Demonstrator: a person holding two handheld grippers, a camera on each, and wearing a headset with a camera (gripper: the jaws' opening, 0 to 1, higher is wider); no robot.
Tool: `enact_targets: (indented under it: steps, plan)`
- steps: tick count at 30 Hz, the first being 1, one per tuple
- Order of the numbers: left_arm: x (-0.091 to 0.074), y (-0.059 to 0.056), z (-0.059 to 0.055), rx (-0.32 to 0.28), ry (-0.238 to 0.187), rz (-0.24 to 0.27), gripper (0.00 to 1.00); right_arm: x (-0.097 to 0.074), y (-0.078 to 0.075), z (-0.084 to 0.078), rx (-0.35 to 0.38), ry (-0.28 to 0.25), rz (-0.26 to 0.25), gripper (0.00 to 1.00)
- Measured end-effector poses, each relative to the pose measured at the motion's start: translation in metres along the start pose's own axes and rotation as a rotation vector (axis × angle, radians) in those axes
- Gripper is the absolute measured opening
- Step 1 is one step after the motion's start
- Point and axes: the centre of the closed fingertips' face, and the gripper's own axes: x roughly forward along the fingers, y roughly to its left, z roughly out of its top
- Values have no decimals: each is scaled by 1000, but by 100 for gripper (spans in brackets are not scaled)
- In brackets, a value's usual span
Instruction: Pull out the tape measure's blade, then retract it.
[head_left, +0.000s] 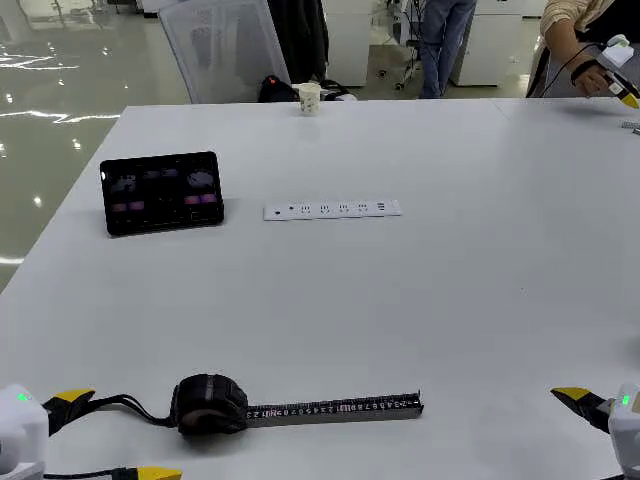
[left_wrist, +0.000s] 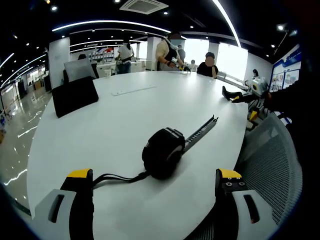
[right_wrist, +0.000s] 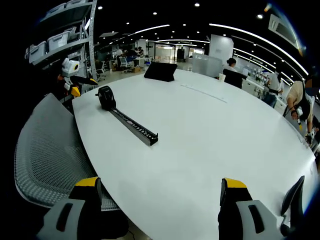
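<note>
**Item 1. White counter** (head_left: 450, 300): broad, plain top that carries everything listed below.

**Item 2. Black round-cased tape measure** (head_left: 211, 404): lies on the counter near its front edge, towards the left in the head view. In the left gripper view it sits just ahead of that gripper, between the lines of its two jaws.

**Item 3. Grey graduated metal blade** (head_left: 340, 407): drawn out of the case and lying flat on the counter. It runs to the right in the head view and ends in a small hook.

**Item 4. Black cord strap** (head_left: 130, 405): leaves the far side of the case from the blade and reaches close to one yellow jaw tip. I cannot tell whether it touches.

**Item 5. Left tongs** (left_wrist: 154, 174): yellow-tipped, jaws spread wide, gripping nothing, low at the counter's front edge.

**Item 6. Right tongs** (right_wrist: 161, 183): yellow-tipped, jaws also wide apart and empty, at the counter's edge well apart from the blade's hook.

**Item 7. Black rectangular propped-up screen** (head_left: 162, 192): purple icons lit, on the left of the counter's middle.

**Item 8. White flat power strip** (head_left: 332, 209): just right of the screen.

**Item 9. Small white paper cup** (head_left: 310, 98): upright at the far edge.

**Item 10. Grey mesh chair** (right_wrist: 45, 150): beside the counter's front edge.
</note>
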Motion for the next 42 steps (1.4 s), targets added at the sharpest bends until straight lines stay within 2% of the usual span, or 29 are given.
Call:
enact_targets:
  steps: [8, 10, 18, 22, 24, 26, 27, 30, 37, 39, 42]
  plan:
    - [12, -20, 19, -10, -12, -5, 99, 5, -5, 10, -17, 16, 16, 99]
    - [16, -28, 23, -11, -27, -25, 99, 7, -5, 14, -32, 17, 24, 99]
    - [32, -43, 30, -10, -25, -44, 99, 12, -5, 26, -75, 36, 53, 99]
    - [40, -41, 31, -17, -10, -9, 99, 13, -4, 39, -93, 28, 69, 99]
    - [43, -37, 34, -89, -30, 38, 99, 12, -5, 46, -112, 25, 72, 99]
    - [47, -41, 32, -79, -16, 38, 99, 13, -4, 54, -123, 20, 82, 99]
    - [48, -40, 30, -71, 3, 64, 99, 13, -3, 58, -130, 20, 88, 99]
    - [51, -40, 32, -73, -21, 78, 99, 14, -1, 65, -154, 22, 99, 99]
    - [57, -34, 34, -111, -40, 146, 99, 27, -2, 69, -194, 46, 134, 99]
    - [59, -33, 33, -113, -35, 161, 99, 31, -4, 70, -202, 48, 141, 99]
    - [62, -35, 34, -121, -52, 168, 99, 37, -4, 72, -220, 66, 147, 99]
